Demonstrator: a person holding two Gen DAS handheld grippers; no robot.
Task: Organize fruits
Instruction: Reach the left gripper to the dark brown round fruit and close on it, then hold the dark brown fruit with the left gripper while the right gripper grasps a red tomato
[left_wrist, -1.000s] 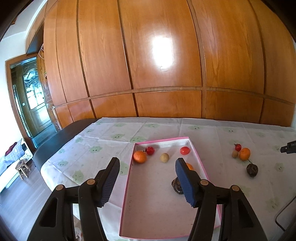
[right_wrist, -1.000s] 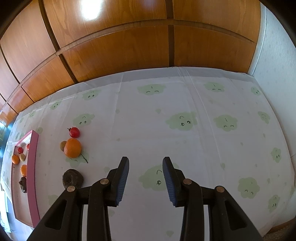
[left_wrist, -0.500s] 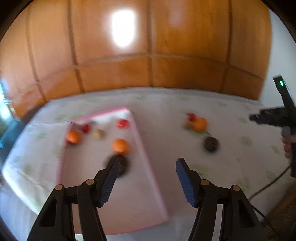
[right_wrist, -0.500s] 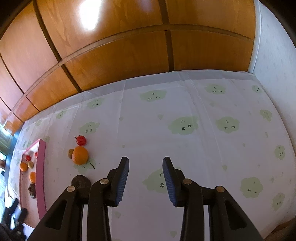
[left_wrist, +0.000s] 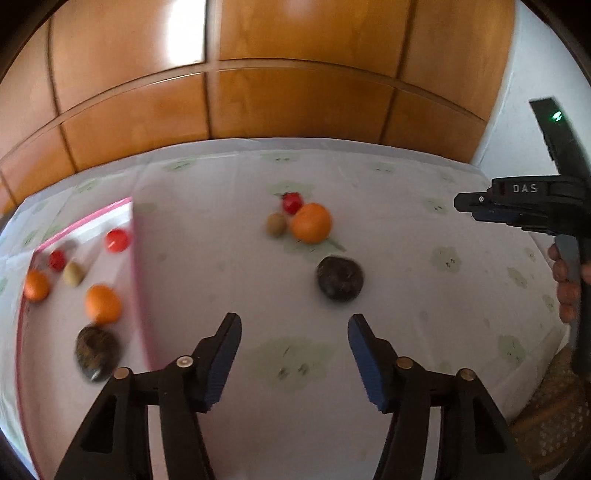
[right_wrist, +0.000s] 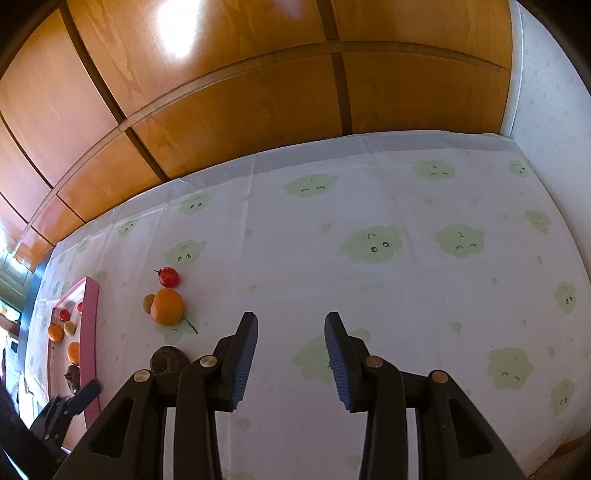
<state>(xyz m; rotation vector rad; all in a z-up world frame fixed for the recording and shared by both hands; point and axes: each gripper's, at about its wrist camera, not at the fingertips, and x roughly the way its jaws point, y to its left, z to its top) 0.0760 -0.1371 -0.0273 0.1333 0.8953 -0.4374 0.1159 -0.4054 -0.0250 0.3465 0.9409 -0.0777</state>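
On the tablecloth lie an orange (left_wrist: 311, 223), a small red fruit (left_wrist: 292, 202), a small tan fruit (left_wrist: 276, 224) and a dark round fruit (left_wrist: 340, 278). The pink-rimmed tray (left_wrist: 137, 258) at the left holds two oranges, two red fruits, a tan fruit and a dark fruit (left_wrist: 96, 350). My left gripper (left_wrist: 294, 328) is open and empty, just short of the dark fruit on the cloth. My right gripper (right_wrist: 290, 325) is open and empty, right of the loose fruits; the orange (right_wrist: 167, 307) and dark fruit (right_wrist: 168, 360) show at its left.
A wood-panelled wall runs behind the table. The right gripper's body (left_wrist: 535, 206) and the hand holding it show at the right edge of the left wrist view. The tray (right_wrist: 90, 332) lies at the far left in the right wrist view.
My left gripper has swung right, from over the tray to the loose fruits on the cloth. My right gripper has tilted slightly; the fruits have not moved.
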